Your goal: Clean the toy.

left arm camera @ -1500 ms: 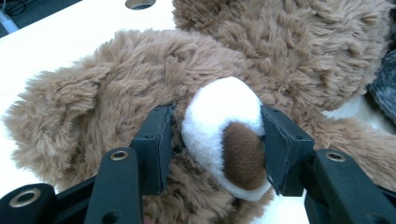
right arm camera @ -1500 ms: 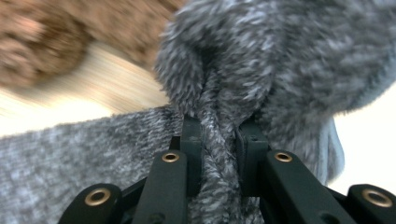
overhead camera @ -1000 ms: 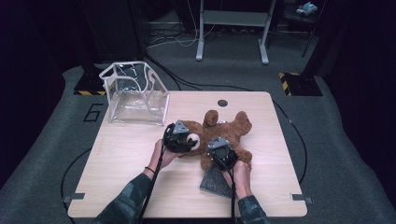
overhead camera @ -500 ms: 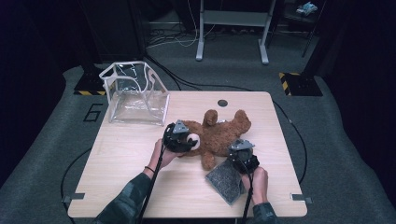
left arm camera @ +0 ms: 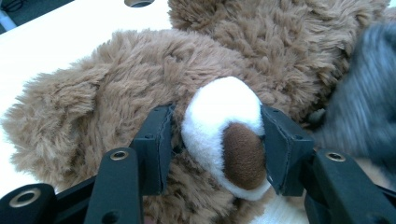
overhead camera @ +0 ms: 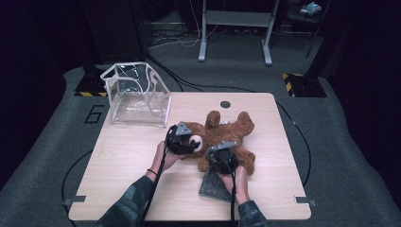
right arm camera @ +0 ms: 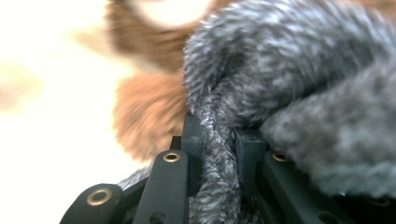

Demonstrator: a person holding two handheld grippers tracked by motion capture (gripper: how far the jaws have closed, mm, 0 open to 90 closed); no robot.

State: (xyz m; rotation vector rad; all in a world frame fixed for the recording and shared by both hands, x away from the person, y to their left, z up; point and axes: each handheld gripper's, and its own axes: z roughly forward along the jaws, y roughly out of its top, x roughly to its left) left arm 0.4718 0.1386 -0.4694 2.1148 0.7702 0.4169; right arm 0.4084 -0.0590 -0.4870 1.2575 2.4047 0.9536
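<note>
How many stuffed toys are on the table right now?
1: a brown teddy bear lies mid-table, its white muzzle clamped in the left gripper, a grey cloth at its near side. Nothing seems hidden.

Overhead looks down; gripper cameras close on teddy bear [overhead camera: 227,137].

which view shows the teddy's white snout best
The left gripper view: the snout sits close and sharp between the left gripper pads. The high view shows it small beside that gripper; the right gripper view shows it as a blur.

The table [overhead camera: 142,156] is lit from above amid dark surroundings; the teddy bear [right arm camera: 154,112] looks blurred, perhaps overexposed.
</note>
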